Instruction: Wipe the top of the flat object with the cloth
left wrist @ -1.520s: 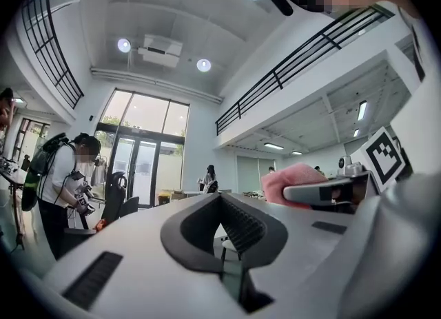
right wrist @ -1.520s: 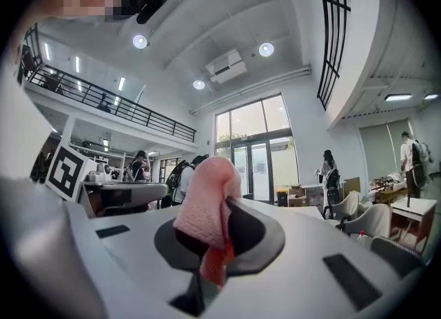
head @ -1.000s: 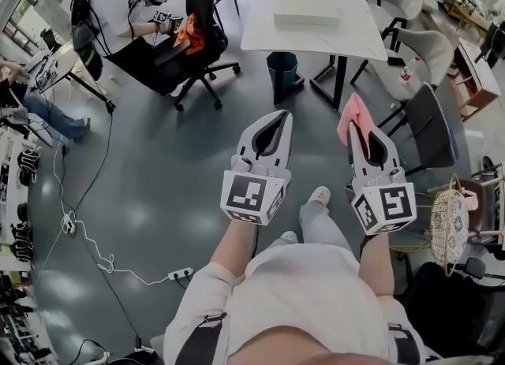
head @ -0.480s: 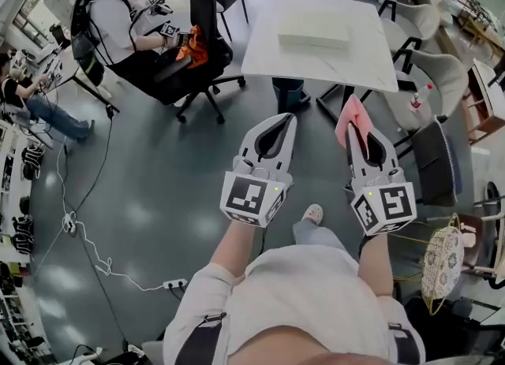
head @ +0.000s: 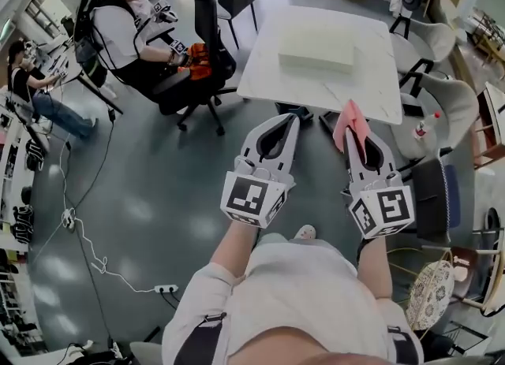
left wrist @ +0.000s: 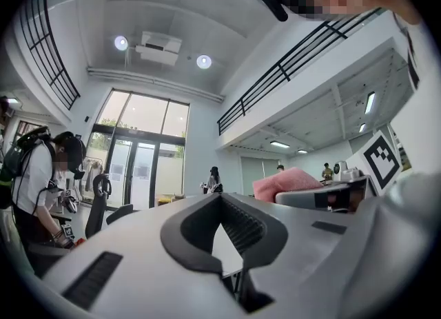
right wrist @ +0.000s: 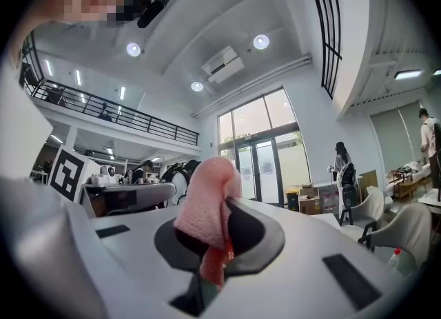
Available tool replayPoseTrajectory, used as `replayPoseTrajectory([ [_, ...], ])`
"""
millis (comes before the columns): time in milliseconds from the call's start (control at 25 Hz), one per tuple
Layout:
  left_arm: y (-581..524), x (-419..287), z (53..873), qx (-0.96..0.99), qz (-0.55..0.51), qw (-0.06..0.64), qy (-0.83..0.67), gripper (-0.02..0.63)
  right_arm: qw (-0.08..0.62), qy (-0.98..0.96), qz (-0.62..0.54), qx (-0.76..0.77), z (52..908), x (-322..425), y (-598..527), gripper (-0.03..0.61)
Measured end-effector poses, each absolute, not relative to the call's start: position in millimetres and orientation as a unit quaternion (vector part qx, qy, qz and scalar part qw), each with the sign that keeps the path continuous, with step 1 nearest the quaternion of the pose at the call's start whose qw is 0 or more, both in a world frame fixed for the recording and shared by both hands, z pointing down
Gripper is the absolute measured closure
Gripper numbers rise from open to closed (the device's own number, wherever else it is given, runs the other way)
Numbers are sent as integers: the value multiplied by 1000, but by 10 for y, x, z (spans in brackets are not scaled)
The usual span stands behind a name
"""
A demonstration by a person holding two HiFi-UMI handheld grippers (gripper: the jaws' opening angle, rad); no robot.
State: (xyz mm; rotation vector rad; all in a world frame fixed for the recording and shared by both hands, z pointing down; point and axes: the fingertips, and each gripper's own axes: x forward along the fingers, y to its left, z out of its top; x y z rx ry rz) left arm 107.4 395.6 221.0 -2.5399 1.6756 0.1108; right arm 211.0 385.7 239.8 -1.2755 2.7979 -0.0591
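Note:
A flat white slab [head: 316,50] lies on the white table [head: 316,89] ahead of me. My right gripper [head: 354,130] is shut on a pink cloth [head: 349,119], held in the air just short of the table's near edge. In the right gripper view the cloth [right wrist: 207,204] bulges up out of the shut jaws of the right gripper [right wrist: 222,207]. My left gripper [head: 289,119] is level with it on the left, shut on nothing, its tips over the floor by the table edge. From the left gripper view [left wrist: 220,197] the cloth [left wrist: 286,182] shows at the right.
A person [head: 118,24] sits in a black office chair [head: 207,32] at the back left. Grey chairs [head: 451,105] stand right of the table, and a dark chair [head: 439,190] is close to my right. A cable and power strip [head: 164,288] lie on the floor.
The table and slab have drawn nearer, now just beyond the gripper tips. Both grippers keep the same pose, and the cloth stays in the right one.

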Motion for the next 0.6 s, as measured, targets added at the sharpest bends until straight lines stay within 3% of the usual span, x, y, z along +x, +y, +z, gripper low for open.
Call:
replayPoseTrajectory([
  [600, 2917, 929, 2379, -847, 23, 37, 530, 603, 23, 908, -27, -417, 2507, 1886, 2861, 555],
])
